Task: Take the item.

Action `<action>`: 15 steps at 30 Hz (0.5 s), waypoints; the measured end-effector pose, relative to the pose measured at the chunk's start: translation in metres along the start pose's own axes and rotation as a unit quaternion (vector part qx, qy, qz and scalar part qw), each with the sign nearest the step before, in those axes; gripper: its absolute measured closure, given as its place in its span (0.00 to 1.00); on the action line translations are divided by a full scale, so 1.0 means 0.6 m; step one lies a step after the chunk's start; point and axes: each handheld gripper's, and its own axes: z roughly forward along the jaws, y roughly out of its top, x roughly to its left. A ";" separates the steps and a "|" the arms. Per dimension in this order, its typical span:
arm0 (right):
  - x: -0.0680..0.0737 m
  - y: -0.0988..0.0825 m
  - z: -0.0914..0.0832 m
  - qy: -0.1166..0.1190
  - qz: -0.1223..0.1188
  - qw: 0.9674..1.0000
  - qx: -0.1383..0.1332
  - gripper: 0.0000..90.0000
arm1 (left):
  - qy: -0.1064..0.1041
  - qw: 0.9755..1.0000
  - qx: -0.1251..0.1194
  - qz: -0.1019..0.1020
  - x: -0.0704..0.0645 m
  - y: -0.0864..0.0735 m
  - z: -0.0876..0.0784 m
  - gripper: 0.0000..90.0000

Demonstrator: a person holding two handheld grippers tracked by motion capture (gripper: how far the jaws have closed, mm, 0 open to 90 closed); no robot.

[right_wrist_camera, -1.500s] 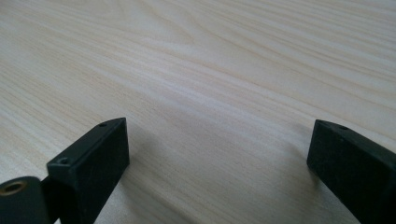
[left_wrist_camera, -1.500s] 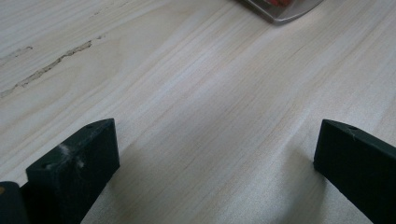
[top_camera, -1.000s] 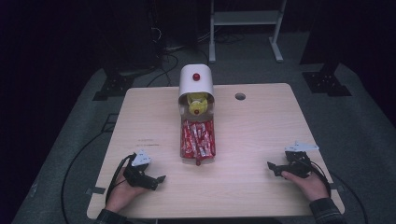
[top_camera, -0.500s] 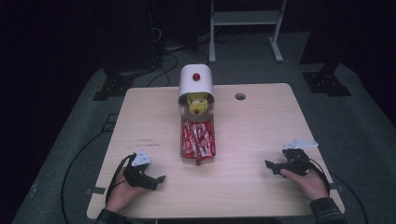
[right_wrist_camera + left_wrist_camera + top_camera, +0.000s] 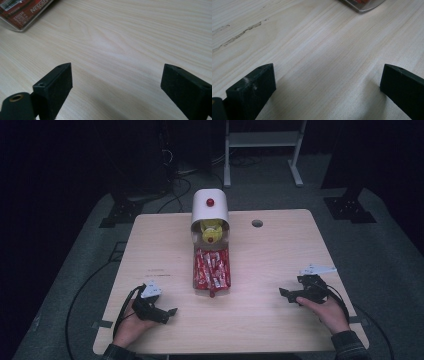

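A white dispenser (image 5: pixel 210 210) with a red knob stands at the table's far middle. Below it a clear tray (image 5: pixel 212 269) holds several red packets (image 5: pixel 17 8); the tray's corner (image 5: pixel 364 3) peeks in at the top of the left gripper view. One packet (image 5: pixel 212 292) pokes over the tray's front edge. My left gripper (image 5: pixel 170 312) rests near the front left edge, jaws wide apart over bare wood (image 5: pixel 324 50). My right gripper (image 5: pixel 284 293) sits at the front right, open too, with nothing between its jaws (image 5: pixel 117 50).
The light wooden table (image 5: pixel 280 255) has a round cable hole (image 5: pixel 257 223) at the back right. A scratch mark (image 5: pixel 239 36) runs across the wood left of the left gripper. Cables trail off the table's front corners. A metal stand (image 5: pixel 262 140) is on the floor behind.
The right gripper has shifted slightly left and toward the table surface. The left gripper has stayed put.
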 end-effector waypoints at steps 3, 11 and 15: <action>0.002 0.005 0.001 0.001 -0.002 1.000 -0.003 0.11 | 0.000 1.000 0.001 0.000 0.000 0.000 0.000 0.00; 0.007 0.020 0.003 0.007 -0.006 1.000 -0.008 0.11 | 0.000 1.000 0.001 0.000 0.000 0.000 0.000 0.00; 0.010 0.027 0.003 0.010 -0.008 1.000 -0.009 0.11 | 0.000 1.000 0.001 0.000 0.000 0.000 0.000 0.00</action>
